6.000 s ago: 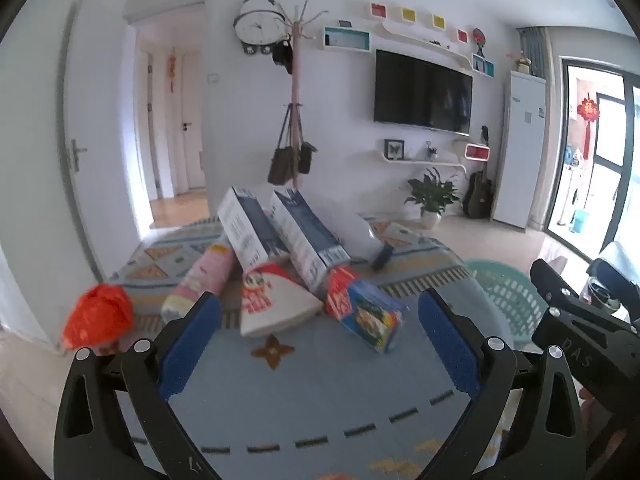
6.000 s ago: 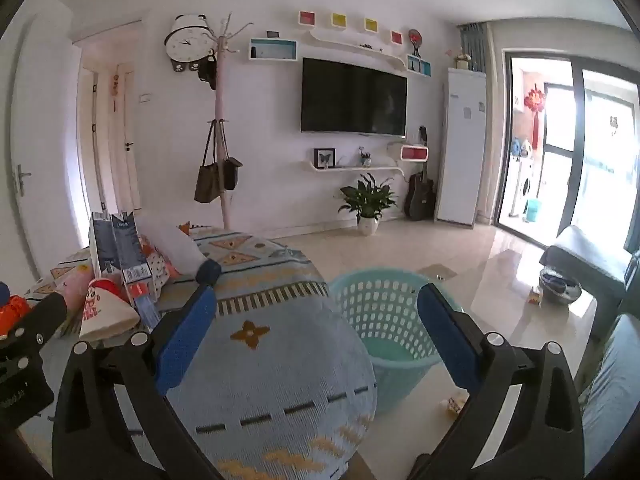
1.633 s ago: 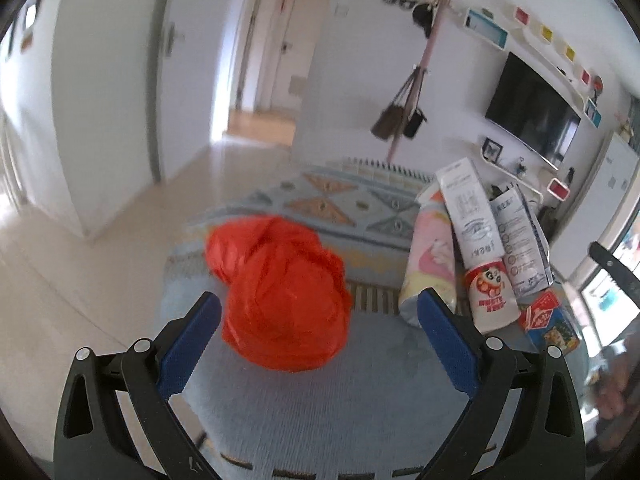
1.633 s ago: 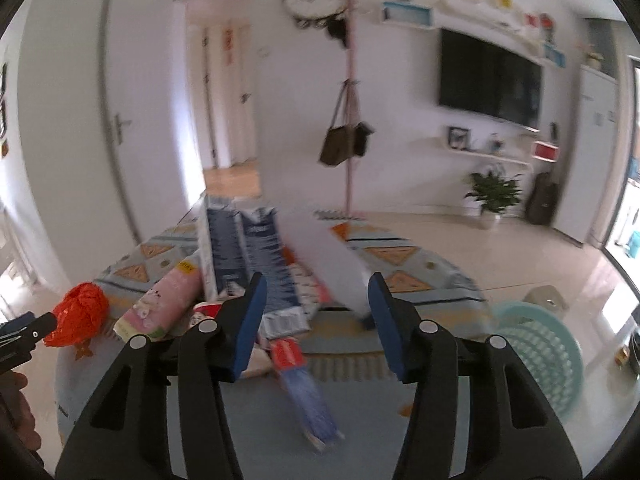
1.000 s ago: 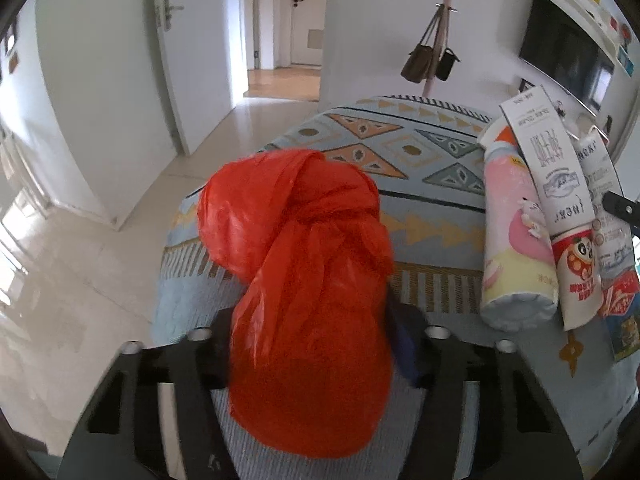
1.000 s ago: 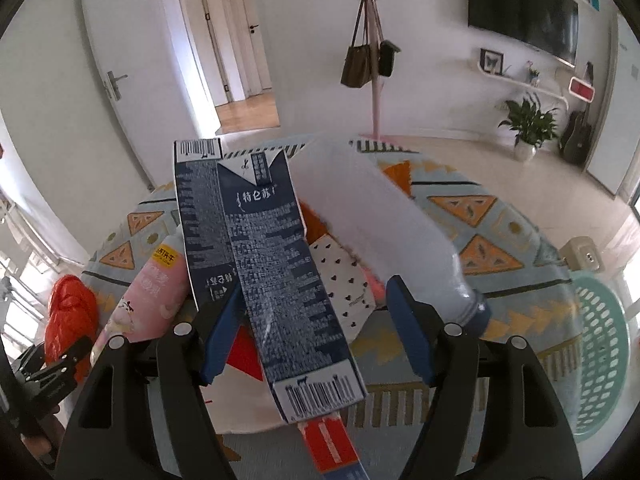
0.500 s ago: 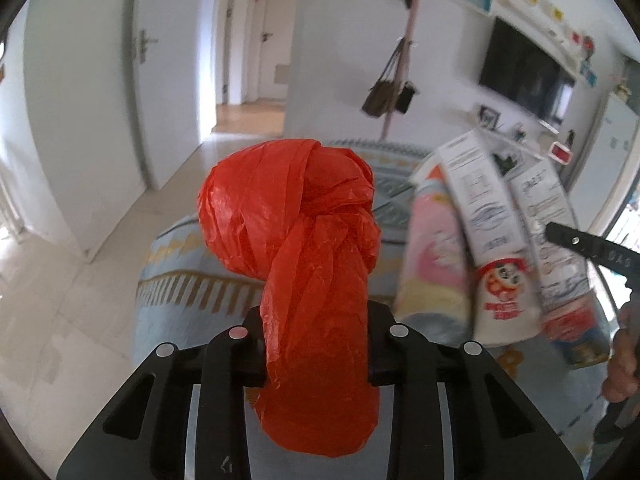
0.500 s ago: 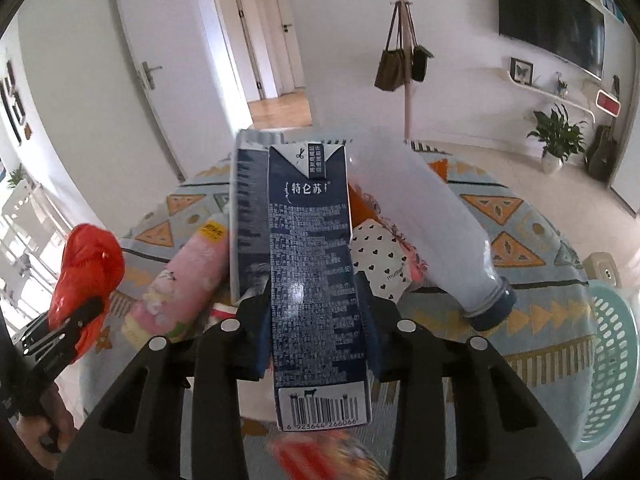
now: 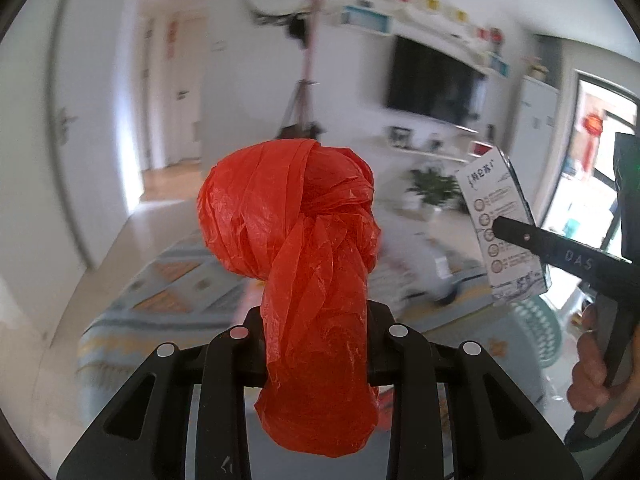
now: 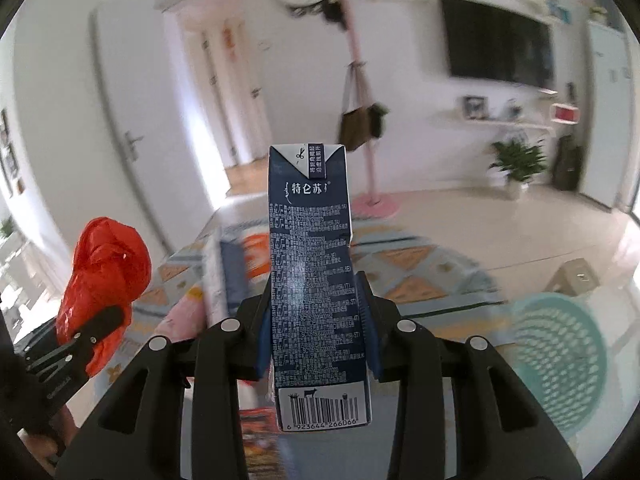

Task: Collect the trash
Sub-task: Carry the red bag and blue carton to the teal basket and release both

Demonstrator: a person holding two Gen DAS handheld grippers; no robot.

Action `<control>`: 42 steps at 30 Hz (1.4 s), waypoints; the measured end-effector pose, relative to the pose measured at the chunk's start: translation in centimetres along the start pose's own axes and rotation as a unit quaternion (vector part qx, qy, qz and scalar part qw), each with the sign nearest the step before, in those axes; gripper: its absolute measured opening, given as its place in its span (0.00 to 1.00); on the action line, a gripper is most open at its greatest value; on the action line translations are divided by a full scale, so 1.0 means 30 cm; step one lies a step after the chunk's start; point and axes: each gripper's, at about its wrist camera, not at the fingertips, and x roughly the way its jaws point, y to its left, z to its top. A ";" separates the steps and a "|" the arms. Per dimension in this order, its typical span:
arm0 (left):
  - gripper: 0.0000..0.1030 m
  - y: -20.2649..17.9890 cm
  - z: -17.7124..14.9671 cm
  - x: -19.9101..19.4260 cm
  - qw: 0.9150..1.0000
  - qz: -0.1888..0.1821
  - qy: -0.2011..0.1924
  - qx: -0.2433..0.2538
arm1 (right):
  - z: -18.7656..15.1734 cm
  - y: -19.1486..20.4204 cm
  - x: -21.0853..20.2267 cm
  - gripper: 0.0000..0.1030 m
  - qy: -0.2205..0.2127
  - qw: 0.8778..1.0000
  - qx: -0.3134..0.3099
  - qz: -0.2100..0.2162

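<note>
We've got left gripper pinching red bag, right gripper clamping milk carton; thin plastic may slip short of basket.

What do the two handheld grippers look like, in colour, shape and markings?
Both are matte black plastic. The left gripper and the right gripper each have angular finger arms with triangular cut-outs and round silver screws on top. The right gripper's finger pads are blue. In the left wrist view, the right gripper's side carries pale embossed letters reading DAS. A bare hand holds its handle. No cables are visible.
</note>
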 end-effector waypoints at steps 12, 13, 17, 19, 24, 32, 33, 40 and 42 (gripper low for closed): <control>0.27 -0.533 0.071 0.283 0.983 -0.165 0.047 0.067 | -0.040 -0.550 -0.108 0.32 -0.014 0.981 0.117 -0.156; 0.27 -0.574 0.060 0.320 0.980 -0.178 0.060 0.068 | -0.053 -0.585 -0.093 0.32 -0.008 0.978 0.126 -0.166; 0.27 -0.713 0.009 0.486 0.966 -0.217 0.124 0.063 | -0.141 -0.766 -0.016 0.32 0.035 0.961 0.170 -0.217; 0.27 -0.767 -0.024 0.555 0.961 -0.225 0.147 0.068 | -0.183 -0.834 0.023 0.32 0.054 0.954 0.188 -0.227; 0.28 -0.846 -0.108 0.684 0.948 -0.231 0.200 0.084 | -0.296 -0.973 0.119 0.32 0.106 0.935 0.236 -0.241; 0.60 -0.893 -0.164 0.729 0.944 -0.232 0.215 0.090 | -0.369 -1.011 0.139 0.48 0.124 0.926 0.260 -0.243; 0.62 -0.887 -0.159 0.721 0.945 -0.231 0.212 0.091 | -0.364 -1.009 0.130 0.50 0.119 0.927 0.261 -0.243; 0.74 -0.849 -0.101 0.633 0.951 -0.245 0.173 0.070 | -0.348 -0.981 0.069 0.50 0.096 0.932 0.254 -0.242; 0.74 -0.847 -0.085 0.612 0.954 -0.242 0.164 0.065 | -0.336 -0.960 0.055 0.50 0.093 0.935 0.247 -0.238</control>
